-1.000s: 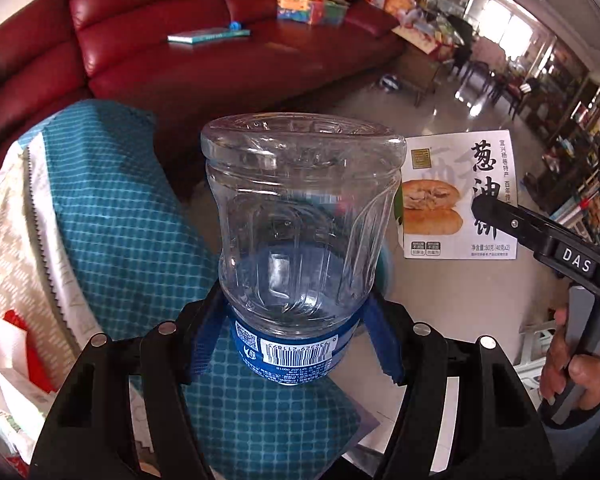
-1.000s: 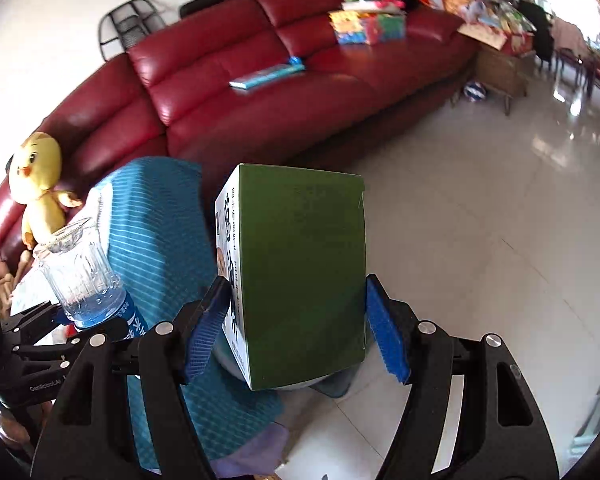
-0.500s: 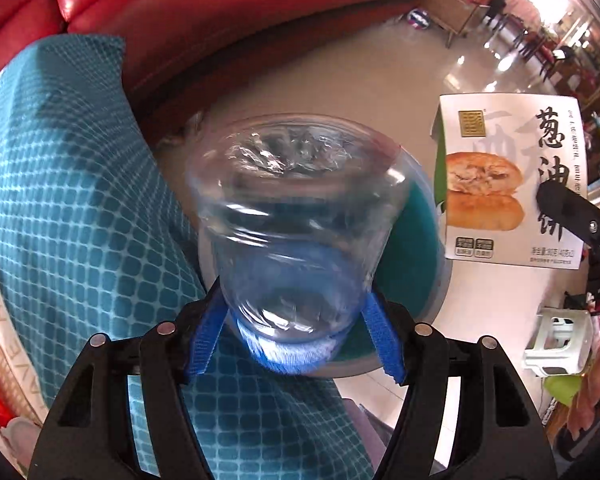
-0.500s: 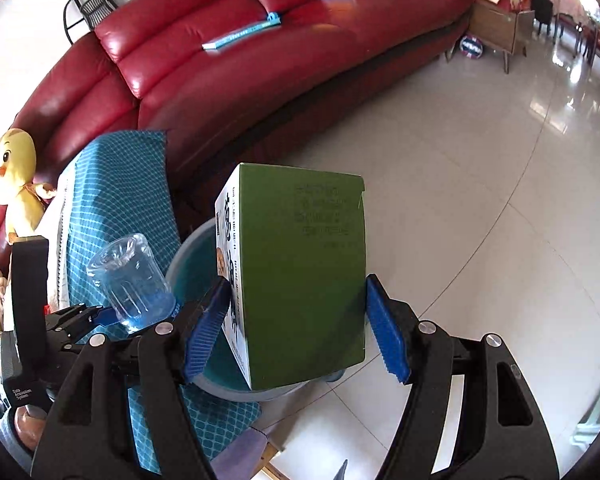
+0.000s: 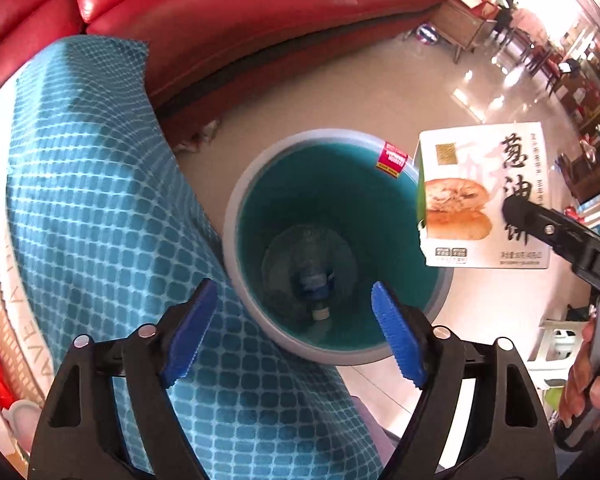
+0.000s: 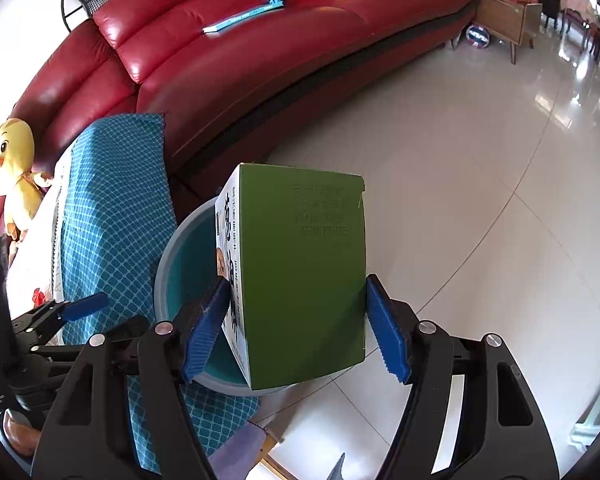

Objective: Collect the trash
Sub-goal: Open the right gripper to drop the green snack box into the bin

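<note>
A clear plastic bottle [image 5: 310, 266] with a blue label lies cap-down at the bottom of the teal bin [image 5: 236, 216]. Above the bin my left gripper [image 5: 292, 330] has its jaws opening, with nothing between the blue pads. My right gripper [image 6: 296, 320] is shut on a green and white food box [image 6: 300, 276], held over the bin's right rim [image 6: 164, 272]. In the left wrist view the same box [image 5: 484, 196] shows its printed front, with a black finger of the right gripper across it. The left gripper [image 6: 48, 320] appears at the lower left of the right wrist view.
A teal checked cloth [image 5: 92, 208] covers a table edge next to the bin. A red sofa [image 6: 260, 40] with a book [image 6: 244, 18] runs behind. A yellow duck toy [image 6: 14, 160] sits at the left. Pale tiled floor [image 6: 480, 184] spreads to the right.
The left gripper sank over the bin and let go of the bottle, which dropped inside. The right gripper came down with the box to the bin's rim.
</note>
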